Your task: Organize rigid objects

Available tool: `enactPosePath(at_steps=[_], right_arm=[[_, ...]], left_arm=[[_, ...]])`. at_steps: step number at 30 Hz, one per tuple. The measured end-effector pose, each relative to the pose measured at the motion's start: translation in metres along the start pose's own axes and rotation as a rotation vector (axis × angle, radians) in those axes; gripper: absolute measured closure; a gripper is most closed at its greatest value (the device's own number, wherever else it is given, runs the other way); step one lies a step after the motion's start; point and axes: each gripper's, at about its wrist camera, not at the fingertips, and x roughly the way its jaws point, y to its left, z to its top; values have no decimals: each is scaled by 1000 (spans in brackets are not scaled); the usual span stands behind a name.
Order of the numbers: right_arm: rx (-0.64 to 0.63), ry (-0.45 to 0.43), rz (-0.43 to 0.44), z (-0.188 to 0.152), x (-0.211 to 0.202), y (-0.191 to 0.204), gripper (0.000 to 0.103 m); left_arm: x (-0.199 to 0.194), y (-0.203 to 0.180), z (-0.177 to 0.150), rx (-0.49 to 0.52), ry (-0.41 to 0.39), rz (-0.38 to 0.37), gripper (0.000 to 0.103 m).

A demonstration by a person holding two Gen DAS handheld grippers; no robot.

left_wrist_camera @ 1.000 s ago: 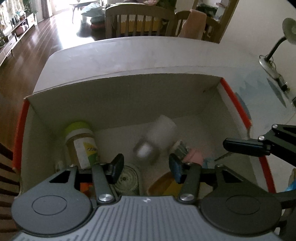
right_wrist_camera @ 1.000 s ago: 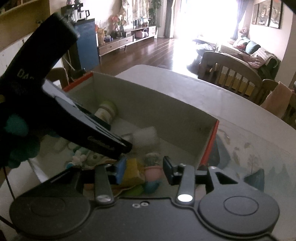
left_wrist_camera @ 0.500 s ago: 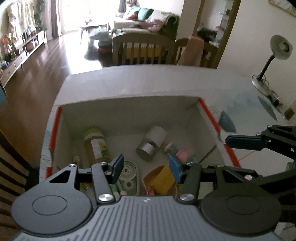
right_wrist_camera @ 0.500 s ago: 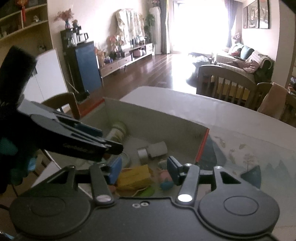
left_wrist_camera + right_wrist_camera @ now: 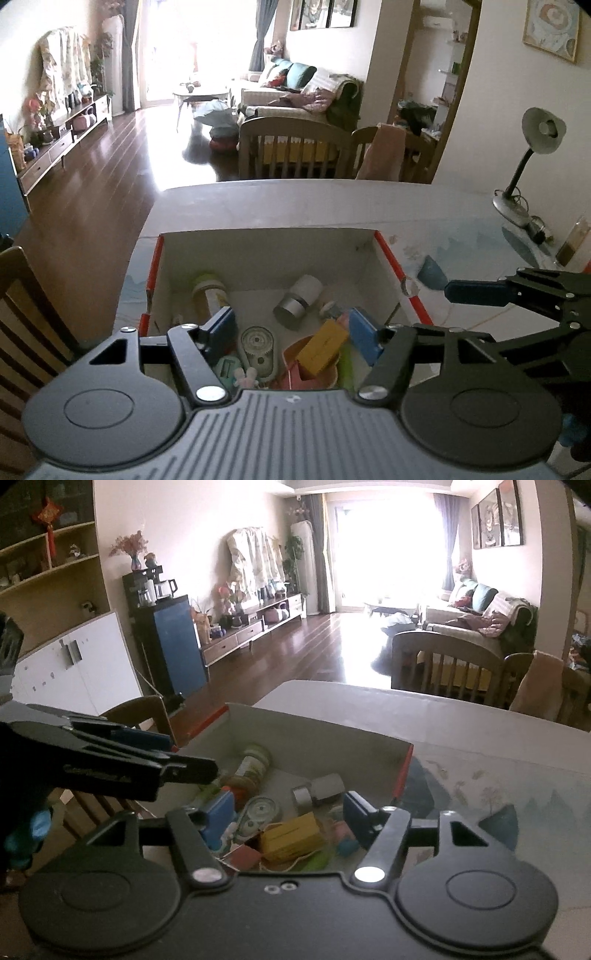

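An open white cardboard box with red edges sits on the table and holds several objects. In it lie a white-and-silver cylinder, a green-lidded jar, a yellow block, a gear toy and a pink cup. My left gripper is open and empty, above the box's near side. My right gripper is open and empty, also above the box. The cylinder, jar and yellow block show there too.
A desk lamp stands at the table's far right. Wooden chairs stand behind the table, another chair at the left. The right gripper's finger reaches in from the right in the left wrist view.
The white-and-silver cylinder dropped into the box and came to rest on its side. Both grippers rose and pulled back from the box, staying open.
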Motion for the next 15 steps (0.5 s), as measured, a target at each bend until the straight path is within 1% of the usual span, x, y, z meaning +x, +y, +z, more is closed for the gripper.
enactPosePath(at_steps=[4,6,7,12,14,15], right_arm=[[16,-22,6,-2,-9,0,31],[21,-34,8,-2,-15,0,24],[24,-39,10,-3,-17,0,23],[38,-64,15,-6,-28,-2,12],[44,-73,14,-8,-31,-3,9],[48,-76,17,-9,-33,-4,7]], left_arm=[[-11,-2,-6,-2,-13,-1,35],[-16,-3,-8,-4,-22,-6,29],[-20,-4,-10,-6,-29,-6,25],[-28,-6,-16,-25,-45,1,24],[-29,-7,-19,-35,-45,-1,16],[-30,-7,-20,-36,-46,-2,16]])
